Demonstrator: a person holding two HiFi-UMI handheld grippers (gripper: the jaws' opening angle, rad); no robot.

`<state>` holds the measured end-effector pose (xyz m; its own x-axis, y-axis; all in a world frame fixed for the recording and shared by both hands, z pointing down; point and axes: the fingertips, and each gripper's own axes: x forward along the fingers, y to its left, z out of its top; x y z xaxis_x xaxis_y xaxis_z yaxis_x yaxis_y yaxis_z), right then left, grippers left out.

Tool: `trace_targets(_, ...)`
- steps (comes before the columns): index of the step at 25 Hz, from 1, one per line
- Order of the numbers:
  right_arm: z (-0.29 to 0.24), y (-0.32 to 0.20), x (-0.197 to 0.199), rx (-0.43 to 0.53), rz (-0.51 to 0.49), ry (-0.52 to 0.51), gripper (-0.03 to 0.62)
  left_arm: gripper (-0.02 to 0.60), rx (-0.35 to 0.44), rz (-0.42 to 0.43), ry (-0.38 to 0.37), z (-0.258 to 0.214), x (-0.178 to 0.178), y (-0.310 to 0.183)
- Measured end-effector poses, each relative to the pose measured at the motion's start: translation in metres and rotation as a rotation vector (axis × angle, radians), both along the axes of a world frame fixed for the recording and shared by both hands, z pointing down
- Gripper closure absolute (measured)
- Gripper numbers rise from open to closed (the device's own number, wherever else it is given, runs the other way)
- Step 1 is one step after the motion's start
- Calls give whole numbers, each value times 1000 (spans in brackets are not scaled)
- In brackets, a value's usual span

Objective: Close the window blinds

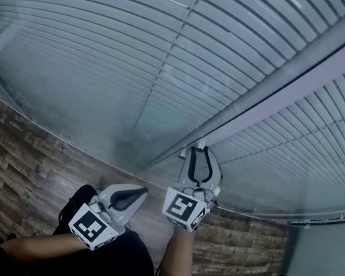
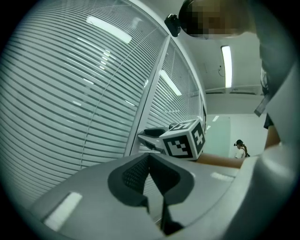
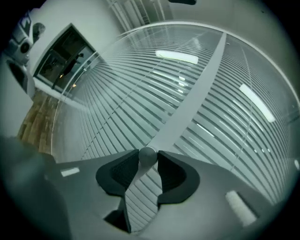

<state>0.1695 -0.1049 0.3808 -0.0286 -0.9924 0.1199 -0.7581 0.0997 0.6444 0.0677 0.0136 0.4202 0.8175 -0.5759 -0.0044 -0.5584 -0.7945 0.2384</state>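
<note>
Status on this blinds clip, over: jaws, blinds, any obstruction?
Right gripper shut on knob at the frame. Left gripper shut, empty, off the glass. Blinds slats look part open. Nothing in the way.

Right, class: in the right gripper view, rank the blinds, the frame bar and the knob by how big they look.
1. blinds, filling most of the view.
2. frame bar.
3. knob, smallest even though it is nearest the camera.
</note>
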Motion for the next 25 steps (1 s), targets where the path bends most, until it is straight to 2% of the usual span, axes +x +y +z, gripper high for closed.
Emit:
trace_targets(8, 3, -2, 1, -11, 17, 266, 464, 581, -5, -10, -11, 8, 0, 4)
trace_targets(14, 6, -4, 5, -16, 31, 266, 459, 581, -7, -31, -12, 5, -5, 4)
trace_targets(17, 8, 1, 9, -19, 10, 139, 453, 581, -10, -26, -7, 5, -2, 7)
trace_targets(19, 4, 7, 7, 4, -23, -31, 445, 581, -13, -28, -3, 6, -4, 8)
trace_targets(22, -5, 20, 6, 31, -51, -344, 453, 581, -14, -48, 10, 5, -7, 8)
trace_targets(24, -6, 31, 6, 51, -71, -502, 489, 581, 2, -66, 18, 0, -11, 9)
trace_targets(25, -5, 36, 4, 62, -83, -549, 517, 581, 13, -75, 23, -2, -13, 9)
